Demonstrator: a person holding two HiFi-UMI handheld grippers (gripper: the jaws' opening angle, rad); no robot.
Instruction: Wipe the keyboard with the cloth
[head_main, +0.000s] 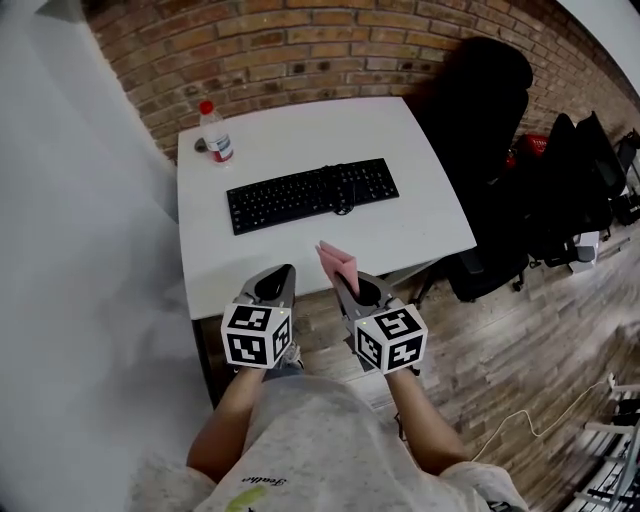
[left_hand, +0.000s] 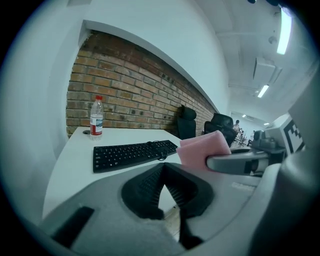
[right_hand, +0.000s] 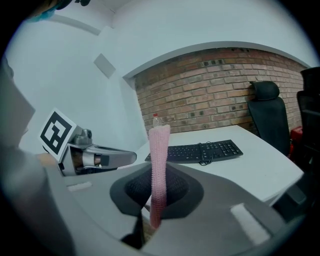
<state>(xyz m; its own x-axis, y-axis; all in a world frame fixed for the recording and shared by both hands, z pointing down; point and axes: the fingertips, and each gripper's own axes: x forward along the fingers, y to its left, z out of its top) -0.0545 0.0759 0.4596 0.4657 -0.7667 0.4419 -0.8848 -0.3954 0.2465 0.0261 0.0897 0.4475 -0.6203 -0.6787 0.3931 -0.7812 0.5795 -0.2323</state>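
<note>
White desk (head_main: 420, 215): black keyboard (head_main: 311, 194) lies at centre; capped water bottle (head_main: 215, 133) stands upright at far-left corner.

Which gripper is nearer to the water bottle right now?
Left. The left gripper is at the near edge of the table, on the same side as the bottle in the far left corner. The right gripper, holding the cloth, is further right.

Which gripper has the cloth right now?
The right gripper: its jaws are shut on the pink cloth, which sticks up from them. The left gripper is shut with nothing between its jaws.
</note>
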